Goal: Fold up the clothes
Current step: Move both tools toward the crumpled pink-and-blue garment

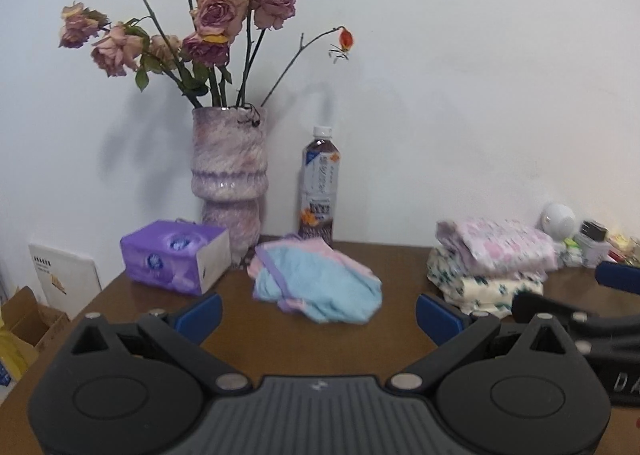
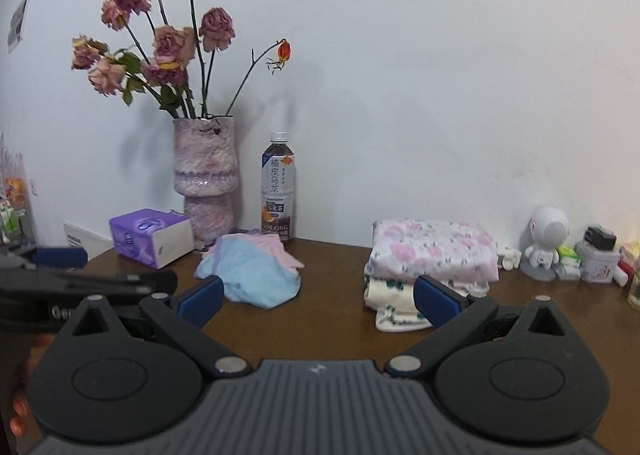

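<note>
Left wrist view: both hand-held grippers, left [image 1: 319, 313] and right [image 2: 319, 299], gape wide and empty above a crumpled blue-and-pink garment [image 1: 316, 281] on the brown wooden counter [image 1: 320, 347].

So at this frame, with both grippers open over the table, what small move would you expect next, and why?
Probably the left gripper moves forward and down to the crumpled blue and pink garment. It lies unfolded straight ahead of that gripper, while two garments already sit folded in the stack on the right. Both the left and the right gripper are open and hold nothing.
</note>
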### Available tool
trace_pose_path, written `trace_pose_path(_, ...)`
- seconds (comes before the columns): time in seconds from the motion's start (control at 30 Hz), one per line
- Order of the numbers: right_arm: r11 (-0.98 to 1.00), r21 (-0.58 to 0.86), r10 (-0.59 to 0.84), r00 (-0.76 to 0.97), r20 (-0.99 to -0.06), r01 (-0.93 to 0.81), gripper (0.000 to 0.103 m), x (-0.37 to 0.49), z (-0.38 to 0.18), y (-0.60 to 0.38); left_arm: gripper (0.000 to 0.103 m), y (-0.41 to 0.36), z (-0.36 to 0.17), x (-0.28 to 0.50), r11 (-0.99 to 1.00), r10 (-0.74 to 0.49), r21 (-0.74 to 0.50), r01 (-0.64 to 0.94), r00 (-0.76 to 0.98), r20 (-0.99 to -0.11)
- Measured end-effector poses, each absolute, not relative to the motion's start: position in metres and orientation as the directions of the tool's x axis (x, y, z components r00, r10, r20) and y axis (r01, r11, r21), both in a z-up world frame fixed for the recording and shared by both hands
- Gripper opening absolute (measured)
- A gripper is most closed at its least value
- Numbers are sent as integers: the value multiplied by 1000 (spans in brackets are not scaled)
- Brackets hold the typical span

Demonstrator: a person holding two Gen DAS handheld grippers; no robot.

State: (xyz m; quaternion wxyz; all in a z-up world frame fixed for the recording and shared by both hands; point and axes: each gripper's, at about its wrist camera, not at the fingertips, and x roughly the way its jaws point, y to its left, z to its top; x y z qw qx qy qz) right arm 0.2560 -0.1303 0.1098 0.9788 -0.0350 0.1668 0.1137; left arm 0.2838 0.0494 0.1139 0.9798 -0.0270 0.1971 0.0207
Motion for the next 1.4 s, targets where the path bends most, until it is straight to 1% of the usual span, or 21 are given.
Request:
trace_pose_path(0.13, 973, -36, 200, 907, -370, -229, 103, 290, 111, -125, 103, 58, 119, 312, 997, 37, -43, -59, 916, -400)
trace_pose_path(0.37, 982, -6, 172, 901, -398, -190, 103, 338, 107, -125, 103, 67, 112, 357, 998, 51, -13, -63, 900, -432)
trace_pose_path(0.47, 984, 22, 168, 894, -416, -174, 103, 354, 98, -127, 103, 71, 101, 367, 998, 33, -32, -54, 883, -468)
trace_pose_path(0.7, 985, 72, 171, 875, -453, -155, 103, 384, 76, -130, 103, 83, 78, 388, 997, 33, -46, -64, 867, -497)
trace_pose_path(0.9, 980, 93, 199, 865, -461, -176, 103, 403, 63, -129, 103, 92, 60, 405, 997, 24, -49, -58, 851, -524)
trace_pose_path(1.07, 978, 100, 208, 856, -474, -182, 103, 418, 48, -129, 103, 91, 47, 417, 999, 20, -31, -43, 850, -527)
trace_pose_path(1.23, 974, 73, 225, 855, -467, -217, 103, 431, 36, -115, 103, 87, 34, 435, 998, 59, 44, -43, 859, -509)
trace_pose_path(1.3, 973, 68, 227, 856, -464, -221, 103, 440, 33, -108, 102, 87, 29, 445, 997, 68, 53, -48, 862, -503)
trace_pose_path(1.33, 972, 67, 229, 853, -469, -224, 103, 446, 31, -104, 101, 88, 27, 450, 997, 71, 54, -50, 861, -504)
trace_pose_path(1.4, 970, 66, 236, 843, -482, -234, 103, 457, 26, -94, 95, 89, 22, 460, 998, 67, 47, -50, 856, -513)
